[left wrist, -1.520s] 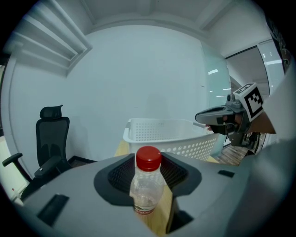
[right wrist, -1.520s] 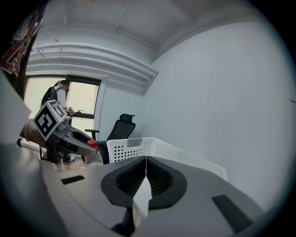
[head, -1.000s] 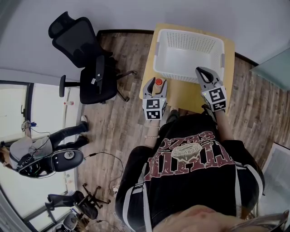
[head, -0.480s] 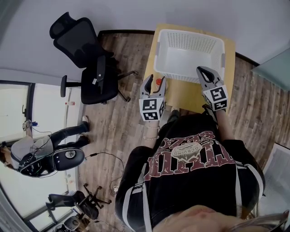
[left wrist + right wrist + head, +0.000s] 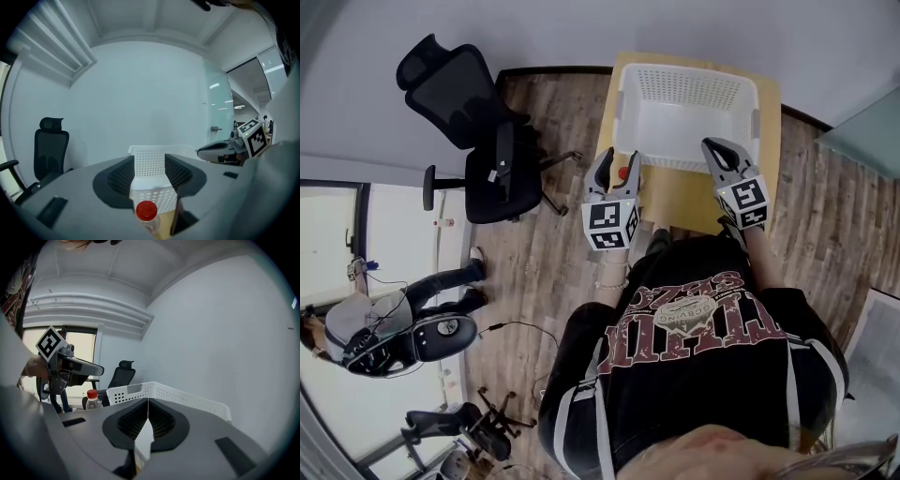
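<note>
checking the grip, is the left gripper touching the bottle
Apart. The right gripper view shows the left gripper above the bottle, with a clear gap between its jaws and the red cap.

Left tongs (image 5: 619, 159) point forward, jaws apart; right tongs (image 5: 713, 146) point forward too, jaws pressed together, holding nothing.

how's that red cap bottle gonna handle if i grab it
The bottle looks clear and seems nearly empty, so it is probably light and easy to tip. Its plastic wall may dent under a hard squeeze. It is round, so it would likely roll if knocked over.
</note>
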Demonstrator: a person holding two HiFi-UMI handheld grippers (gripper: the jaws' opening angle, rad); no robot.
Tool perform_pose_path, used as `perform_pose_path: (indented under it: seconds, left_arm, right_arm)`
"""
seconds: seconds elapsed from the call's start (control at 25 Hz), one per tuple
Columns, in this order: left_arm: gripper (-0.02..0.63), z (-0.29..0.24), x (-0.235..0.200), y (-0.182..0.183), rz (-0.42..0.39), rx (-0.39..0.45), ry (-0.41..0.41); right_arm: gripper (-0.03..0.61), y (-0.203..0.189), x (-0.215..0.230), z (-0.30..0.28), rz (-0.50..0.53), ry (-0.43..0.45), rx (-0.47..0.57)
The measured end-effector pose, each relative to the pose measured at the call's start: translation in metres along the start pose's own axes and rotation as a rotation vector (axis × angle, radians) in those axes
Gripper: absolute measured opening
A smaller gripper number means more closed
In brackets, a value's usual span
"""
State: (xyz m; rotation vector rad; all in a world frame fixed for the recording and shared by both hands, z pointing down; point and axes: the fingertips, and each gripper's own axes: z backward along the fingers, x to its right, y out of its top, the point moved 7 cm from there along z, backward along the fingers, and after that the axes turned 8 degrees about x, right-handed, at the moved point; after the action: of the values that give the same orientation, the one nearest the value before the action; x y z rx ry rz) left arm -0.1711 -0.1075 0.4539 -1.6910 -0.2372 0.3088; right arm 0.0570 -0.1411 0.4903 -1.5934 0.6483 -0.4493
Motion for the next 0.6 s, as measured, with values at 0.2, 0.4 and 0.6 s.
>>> perform_pose_path:
  seconds: [0.2,0.4,0.6]
  left_arm:
    - [0.244,-0.011,0.006,0.005,0.003,0.006,-0.032]
    - [0.212,-0.021,0.014,0.008,0.014,0.007,-0.067]
    - [0.141,-0.030,0.021,0.009,0.008,0.020,-0.094]
  right_arm:
    - [0.018,0.001,0.000,0.000,-0.015,-0.008,0.005]
    - [0.018,0.002,0.002,0.002,-0.023,-0.015,0.009]
    - [0.017,0.003,0.001,0.001,-0.014,-0.022,0.010]
